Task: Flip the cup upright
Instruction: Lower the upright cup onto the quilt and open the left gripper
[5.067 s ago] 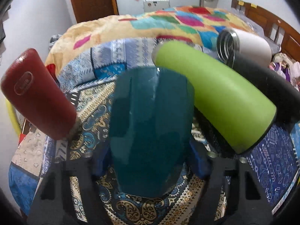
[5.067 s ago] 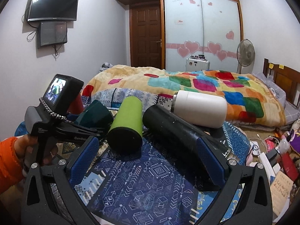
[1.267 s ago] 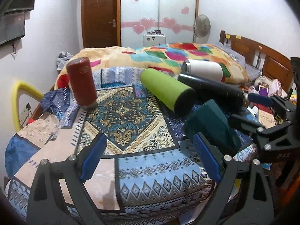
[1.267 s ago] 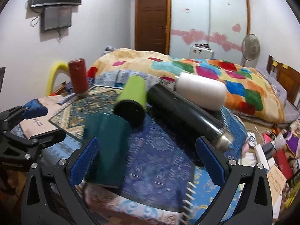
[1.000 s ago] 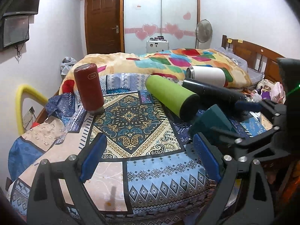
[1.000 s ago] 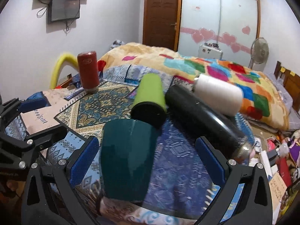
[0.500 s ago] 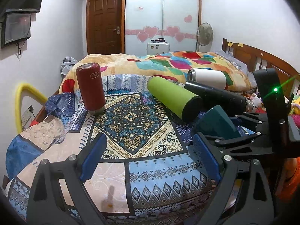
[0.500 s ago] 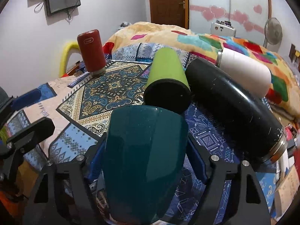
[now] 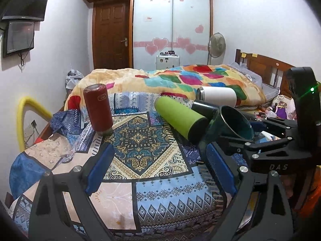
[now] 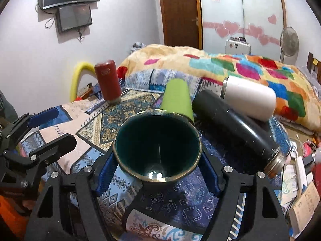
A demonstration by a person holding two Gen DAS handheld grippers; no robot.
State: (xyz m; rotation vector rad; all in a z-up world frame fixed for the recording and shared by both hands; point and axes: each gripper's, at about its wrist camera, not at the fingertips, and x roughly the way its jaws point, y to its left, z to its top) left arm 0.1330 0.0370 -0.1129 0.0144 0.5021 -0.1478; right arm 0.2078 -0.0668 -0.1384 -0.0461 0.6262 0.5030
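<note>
Patterned bench carries lime flask, black flask, both lying. Right tool clamps teal cup above bench, mouth tilted toward camera. Left tool wide, holding nothing.

Bare patterned cloth between red bottle and green bottle.

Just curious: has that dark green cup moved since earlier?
Yes. The green cup was mouth-down beside the lime bottle; now it's gripped nearer the table's edge, mouth up.
</note>
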